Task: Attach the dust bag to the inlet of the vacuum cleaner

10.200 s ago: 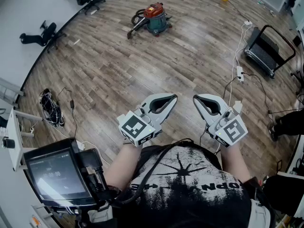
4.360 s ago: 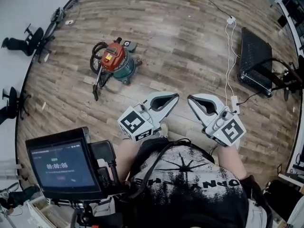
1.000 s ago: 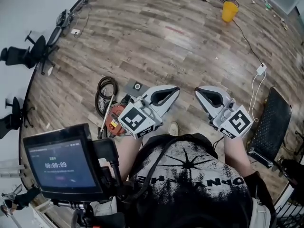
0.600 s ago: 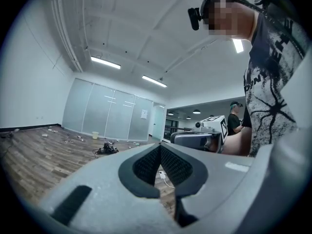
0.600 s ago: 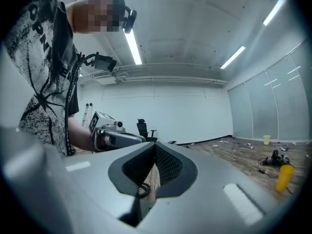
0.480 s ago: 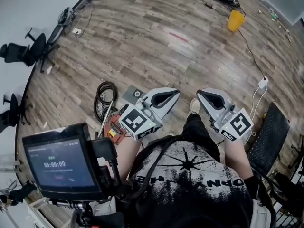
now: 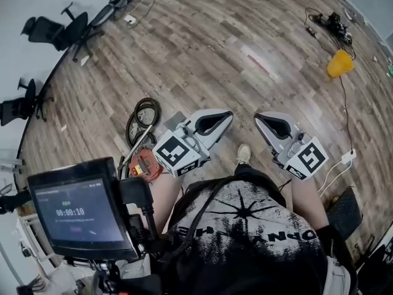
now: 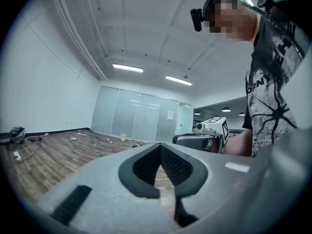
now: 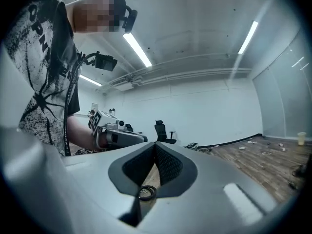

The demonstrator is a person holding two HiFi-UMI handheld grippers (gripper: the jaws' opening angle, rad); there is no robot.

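The vacuum cleaner [image 7: 142,163], with a red lid, stands on the wood floor at my lower left, partly hidden behind my left gripper. Its black hose [image 7: 144,112] lies coiled just beyond it. A flat grey square piece [image 7: 174,119] lies beside the hose; I cannot tell whether it is the dust bag. My left gripper [image 7: 230,112] and my right gripper [image 7: 257,115] are held side by side in front of the person's chest, above the floor. Both are shut with nothing between the jaws, as the left gripper view [image 8: 160,146] and right gripper view [image 9: 155,143] confirm.
A yellow bucket [image 7: 339,63] stands at the far right with cables near it. A white power strip [image 7: 348,157] lies at the right. Office chairs [image 7: 58,31] stand along the wall at the far left. The person's shoe [image 7: 244,153] shows between the grippers.
The person has walked up to the vacuum cleaner, which now stands close at the lower left. The view has swung, shifting the bucket to the right. Both grippers stayed shut and level.
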